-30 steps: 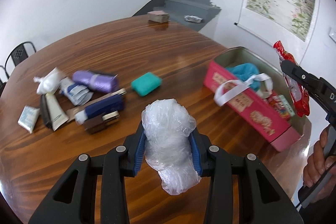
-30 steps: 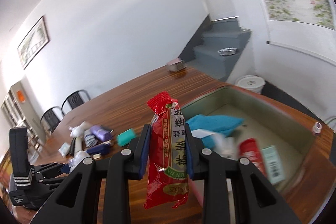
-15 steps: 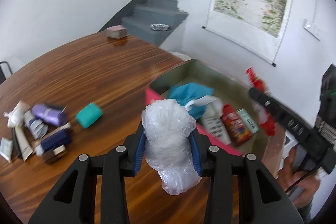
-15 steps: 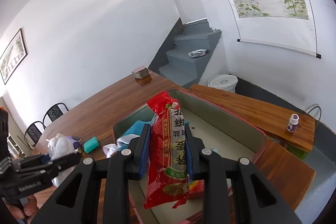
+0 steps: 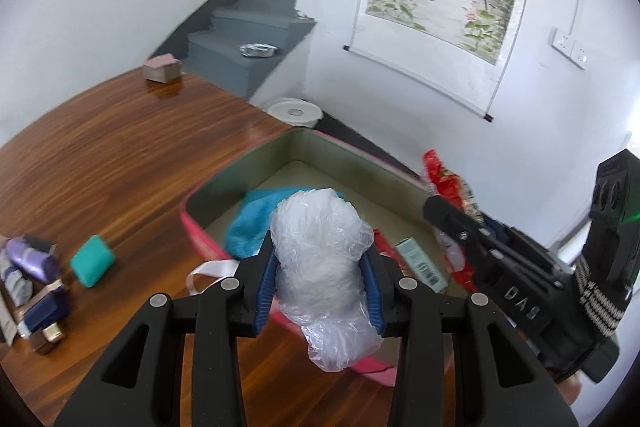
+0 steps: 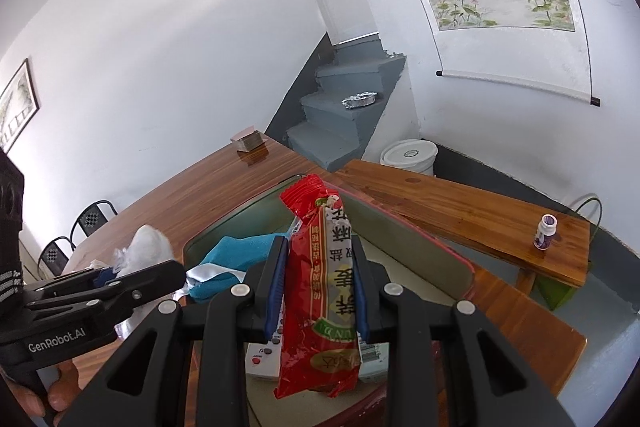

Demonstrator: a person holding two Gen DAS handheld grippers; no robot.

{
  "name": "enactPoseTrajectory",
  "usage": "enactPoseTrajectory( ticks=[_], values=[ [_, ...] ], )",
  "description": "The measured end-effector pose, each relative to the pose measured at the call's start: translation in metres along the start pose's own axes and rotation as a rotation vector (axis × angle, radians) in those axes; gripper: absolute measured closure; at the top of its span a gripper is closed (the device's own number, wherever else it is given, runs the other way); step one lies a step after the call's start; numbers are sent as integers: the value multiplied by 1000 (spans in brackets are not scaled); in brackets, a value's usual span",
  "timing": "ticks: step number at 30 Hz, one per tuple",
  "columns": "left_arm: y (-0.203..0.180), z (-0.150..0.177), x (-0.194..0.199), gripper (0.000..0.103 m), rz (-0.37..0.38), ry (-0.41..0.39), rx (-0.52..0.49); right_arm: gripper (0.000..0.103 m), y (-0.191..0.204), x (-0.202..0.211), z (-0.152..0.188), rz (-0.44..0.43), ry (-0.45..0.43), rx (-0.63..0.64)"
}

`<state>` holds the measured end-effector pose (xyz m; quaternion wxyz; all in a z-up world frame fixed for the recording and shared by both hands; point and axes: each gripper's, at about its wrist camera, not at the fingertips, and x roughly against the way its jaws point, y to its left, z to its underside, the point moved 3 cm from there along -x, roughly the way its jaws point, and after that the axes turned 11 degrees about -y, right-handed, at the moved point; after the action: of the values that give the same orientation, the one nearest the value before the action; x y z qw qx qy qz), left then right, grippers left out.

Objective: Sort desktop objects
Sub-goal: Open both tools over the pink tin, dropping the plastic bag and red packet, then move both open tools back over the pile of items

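Jaws clamp both loads: left gripper (image 5: 320, 291), pads just eased wider, grips clear plastic bag (image 5: 326, 267); right gripper (image 6: 318, 291) grips red snack packet (image 6: 320, 291), w/ pink bin (image 5: 240, 171) at 12 o'clock.

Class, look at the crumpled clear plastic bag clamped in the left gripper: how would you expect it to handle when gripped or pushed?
The plastic bag probably squashes easily: it bulges above the left gripper pads and sags below them. It looks light for its bulk, being thin, see-through film. Its glossy wrinkles suggest it may slip.
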<state>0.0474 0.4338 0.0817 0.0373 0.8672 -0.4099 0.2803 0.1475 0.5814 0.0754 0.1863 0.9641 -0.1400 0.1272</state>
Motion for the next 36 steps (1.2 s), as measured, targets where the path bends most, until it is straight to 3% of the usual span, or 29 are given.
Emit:
enactPoseTrajectory(
  ticks=[2,3,8,14,18,30,36],
  values=[
    [-2,-1,-6,41,24,14,16,68,-3,-3,0,10,7,-12],
    [-2,-1,-8,39,31,14,27,68,-6,-4,0,18,11,-20],
    [4,-1,-7,39,33,11,51,68,-11,-5,0,31,10,-36],
    [21,-4,4,39,-10,-15,85,66,-4,-4,-1,12,7,-43],
    [32,-4,11,39,-43,-26,93,57,5,-4,2,-8,9,-32],
    [83,3,35,39,-152,-42,136,55,44,-10,12,-68,35,22],
    [124,11,58,39,-232,-56,174,36,74,-14,22,-122,49,58]
  ],
)
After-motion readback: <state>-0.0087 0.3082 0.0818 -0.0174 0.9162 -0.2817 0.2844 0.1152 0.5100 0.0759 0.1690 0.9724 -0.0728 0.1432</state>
